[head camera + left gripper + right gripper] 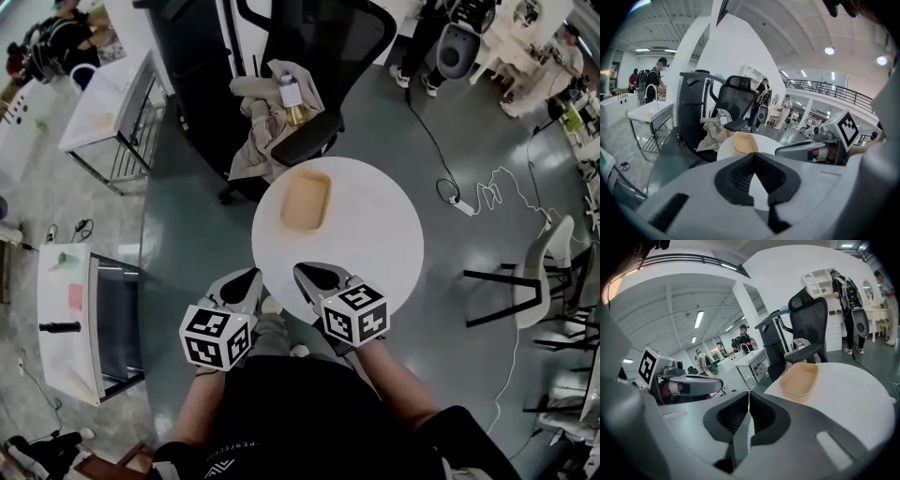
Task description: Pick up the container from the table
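Note:
A shallow tan container [306, 200] lies on the far left part of the round white table [375, 244]. It shows ahead in the left gripper view, the container [743, 142], and in the right gripper view, the container [800, 378]. My left gripper [255, 273] hovers at the table's near edge with its tips together and nothing between them. Just to its right is my right gripper [298, 269], over the near rim, also shut and empty. Both point toward the container, a good way short of it. Up close, the left gripper [753, 155] and right gripper [749, 393] tips meet.
A black office chair [319, 56] stands just behind the table, draped with a beige cloth [258, 131] and bearing a bottle [293, 97]. A white chair [544, 272] stands at the right, and a cable with a power strip [464, 202] lies on the floor. A white desk [70, 319] is on the left.

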`<state>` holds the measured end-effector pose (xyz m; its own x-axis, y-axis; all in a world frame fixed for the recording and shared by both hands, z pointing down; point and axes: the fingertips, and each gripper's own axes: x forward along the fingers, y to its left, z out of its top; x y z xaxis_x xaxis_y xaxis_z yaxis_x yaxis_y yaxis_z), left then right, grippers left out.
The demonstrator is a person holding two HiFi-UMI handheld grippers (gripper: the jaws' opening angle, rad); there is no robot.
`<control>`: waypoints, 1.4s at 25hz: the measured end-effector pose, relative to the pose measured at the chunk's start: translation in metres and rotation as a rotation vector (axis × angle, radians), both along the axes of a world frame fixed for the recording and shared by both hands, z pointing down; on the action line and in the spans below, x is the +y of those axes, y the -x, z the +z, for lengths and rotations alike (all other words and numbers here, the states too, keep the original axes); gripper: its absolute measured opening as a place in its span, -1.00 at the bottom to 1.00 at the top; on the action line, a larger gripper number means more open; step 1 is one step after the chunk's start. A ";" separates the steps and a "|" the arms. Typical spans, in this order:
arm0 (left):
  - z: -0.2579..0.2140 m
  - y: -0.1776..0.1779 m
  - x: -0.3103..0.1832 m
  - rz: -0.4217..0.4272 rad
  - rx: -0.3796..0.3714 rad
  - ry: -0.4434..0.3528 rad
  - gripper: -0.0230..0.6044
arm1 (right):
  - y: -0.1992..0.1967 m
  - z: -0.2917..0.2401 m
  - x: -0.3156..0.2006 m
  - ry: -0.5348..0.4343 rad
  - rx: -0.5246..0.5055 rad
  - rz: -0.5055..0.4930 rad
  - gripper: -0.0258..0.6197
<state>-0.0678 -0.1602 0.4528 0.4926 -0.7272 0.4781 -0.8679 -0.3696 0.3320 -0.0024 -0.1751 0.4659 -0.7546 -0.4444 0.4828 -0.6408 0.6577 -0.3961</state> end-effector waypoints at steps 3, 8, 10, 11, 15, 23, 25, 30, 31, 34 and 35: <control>0.004 0.006 -0.023 0.015 0.006 0.012 -0.92 | 0.005 0.008 -0.025 0.008 0.023 0.009 -0.86; 0.016 0.018 -0.054 0.035 0.016 0.032 -0.93 | 0.016 0.023 -0.061 0.013 0.083 0.016 -0.81; 0.021 0.022 -0.064 0.043 0.016 0.041 -0.92 | 0.021 0.029 -0.072 0.016 0.104 0.012 -0.80; 0.025 0.023 -0.068 0.047 0.017 0.047 -0.92 | 0.023 0.032 -0.078 0.018 0.115 0.011 -0.79; 0.038 0.028 -0.081 0.057 0.027 0.079 -0.92 | 0.029 0.045 -0.092 0.039 0.146 0.006 -0.78; 0.065 0.033 -0.106 0.101 0.021 0.134 -0.92 | 0.037 0.076 -0.127 0.008 0.308 -0.049 -0.68; 0.071 0.035 -0.112 0.107 0.018 0.142 -0.92 | 0.039 0.084 -0.133 0.012 0.346 -0.077 -0.66; 0.077 0.042 -0.126 0.108 0.039 0.157 -0.92 | 0.047 0.097 -0.143 0.020 0.392 -0.118 -0.64; 0.078 0.045 -0.128 0.106 0.040 0.160 -0.92 | 0.048 0.099 -0.145 0.013 0.412 -0.130 -0.64; 0.082 0.052 -0.134 0.103 0.040 0.170 -0.92 | 0.052 0.108 -0.147 0.007 0.466 -0.174 -0.63; 0.084 0.054 -0.136 0.102 0.040 0.173 -0.92 | 0.053 0.112 -0.147 0.009 0.485 -0.192 -0.63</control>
